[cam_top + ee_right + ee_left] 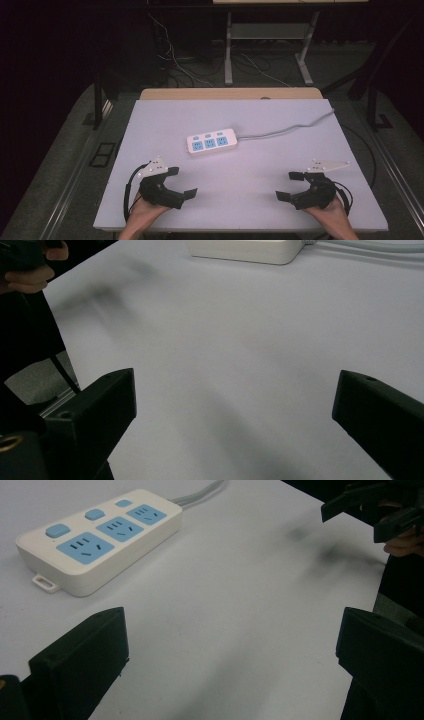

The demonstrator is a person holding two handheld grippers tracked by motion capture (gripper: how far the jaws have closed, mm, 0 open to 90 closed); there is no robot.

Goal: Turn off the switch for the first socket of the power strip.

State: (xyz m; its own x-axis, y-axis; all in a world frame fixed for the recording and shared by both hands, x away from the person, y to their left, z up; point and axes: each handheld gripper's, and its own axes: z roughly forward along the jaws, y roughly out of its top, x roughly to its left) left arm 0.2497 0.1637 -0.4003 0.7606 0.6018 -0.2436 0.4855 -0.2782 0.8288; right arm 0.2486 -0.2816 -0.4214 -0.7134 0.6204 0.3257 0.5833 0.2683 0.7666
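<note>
Two hand-held black grippers with blocky jaws

The left black plastic gripper and the right black plastic gripper each carry a pale grey three-cornered plate behind the fingers; black cables loop back behind each gripper's body; bare forearms.

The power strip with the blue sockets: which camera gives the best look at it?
The left gripper view: the power strip sits close and large, its three blue sockets and three buttons plain. The high view shows it whole but small, mid-table with its grey cable trailing right. The right gripper view catches just its white end at the top edge.

Left gripper, right gripper: jaws wide apart, facing inward.
</note>
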